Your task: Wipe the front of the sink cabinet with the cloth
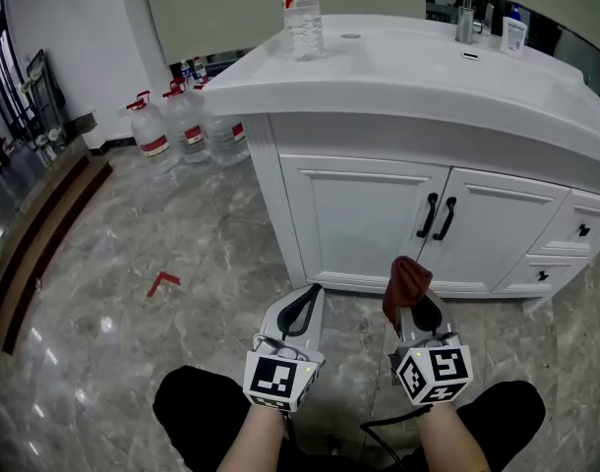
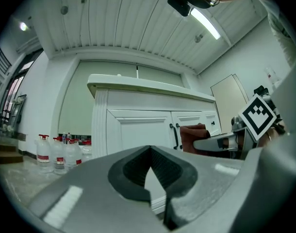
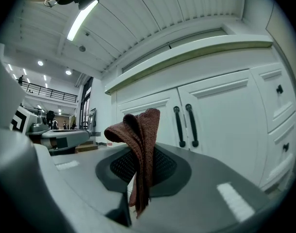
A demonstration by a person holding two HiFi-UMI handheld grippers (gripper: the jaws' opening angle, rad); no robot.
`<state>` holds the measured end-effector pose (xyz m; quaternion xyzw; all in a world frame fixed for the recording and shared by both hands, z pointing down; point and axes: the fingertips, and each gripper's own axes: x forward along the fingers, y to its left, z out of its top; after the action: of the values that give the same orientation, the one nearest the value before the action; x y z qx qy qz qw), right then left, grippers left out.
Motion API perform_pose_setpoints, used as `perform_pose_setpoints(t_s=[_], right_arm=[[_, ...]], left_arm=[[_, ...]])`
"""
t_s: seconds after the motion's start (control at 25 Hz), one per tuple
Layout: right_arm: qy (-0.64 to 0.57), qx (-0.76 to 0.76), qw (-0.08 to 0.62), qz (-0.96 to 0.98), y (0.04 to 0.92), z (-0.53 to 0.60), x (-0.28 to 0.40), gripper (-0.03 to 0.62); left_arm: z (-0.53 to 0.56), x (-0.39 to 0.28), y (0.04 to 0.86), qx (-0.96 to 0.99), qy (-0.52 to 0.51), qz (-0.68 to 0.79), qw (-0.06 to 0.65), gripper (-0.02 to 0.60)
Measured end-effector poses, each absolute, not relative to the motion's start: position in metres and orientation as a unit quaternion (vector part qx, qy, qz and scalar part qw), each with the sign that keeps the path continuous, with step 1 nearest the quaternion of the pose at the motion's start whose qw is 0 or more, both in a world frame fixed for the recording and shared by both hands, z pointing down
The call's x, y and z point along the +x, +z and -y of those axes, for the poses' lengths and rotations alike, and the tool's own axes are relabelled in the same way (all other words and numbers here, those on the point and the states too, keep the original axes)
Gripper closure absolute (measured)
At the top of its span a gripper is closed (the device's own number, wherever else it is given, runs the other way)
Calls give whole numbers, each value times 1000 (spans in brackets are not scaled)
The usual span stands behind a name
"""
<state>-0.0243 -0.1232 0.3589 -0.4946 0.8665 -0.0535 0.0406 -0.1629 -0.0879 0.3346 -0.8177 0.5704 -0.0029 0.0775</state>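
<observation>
One reddish-brown cloth [image 1: 406,285] sits at the lower centre of the head view, pinched in the closed jaws of the right gripper [image 1: 415,311] and bunched upright above them; in the right gripper view the cloth [image 3: 140,144] stands folded between the dark pads, its tail hanging down through the gap. It is held apart from the sink cabinet [image 1: 364,214], below the two black handles [image 1: 437,216] that jut from the middle of the white doors. Just beside it on the left, the left gripper [image 1: 302,313] has its jaws drawn together on nothing, tips meeting. To the right of the doors are small drawers [image 1: 580,230] with dark knobs. On the countertop [image 1: 398,67] at the top of the frame stand a clear water bottle [image 1: 302,13], a faucet [image 1: 467,10] and a small white bottle [image 1: 513,35]. At the upper left, large water jugs [image 1: 187,126] crowd the cabinet's left end, and a red mark [image 1: 163,283] lies on the glossy marbled floor [image 1: 113,352].
</observation>
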Motion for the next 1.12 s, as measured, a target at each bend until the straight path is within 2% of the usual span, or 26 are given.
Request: perform_pose_setpoints(t_s=[0.4, 0.6, 0.84, 1.12], right_arm=[[-19, -422, 68, -904, 293, 188, -169, 519], [-13, -396, 81, -915, 266, 207, -220, 519], [-14, -397, 83, -914, 255, 228, -240, 519], [-15, -427, 72, -901, 258, 240, -208, 519]], left_arm=[[134, -246, 306, -815, 4, -569, 106, 581], [135, -282, 296, -804, 2, -585, 107, 581], [139, -303, 298, -796, 8, -598, 94, 581], [142, -281, 303, -805, 10, -587, 83, 581]])
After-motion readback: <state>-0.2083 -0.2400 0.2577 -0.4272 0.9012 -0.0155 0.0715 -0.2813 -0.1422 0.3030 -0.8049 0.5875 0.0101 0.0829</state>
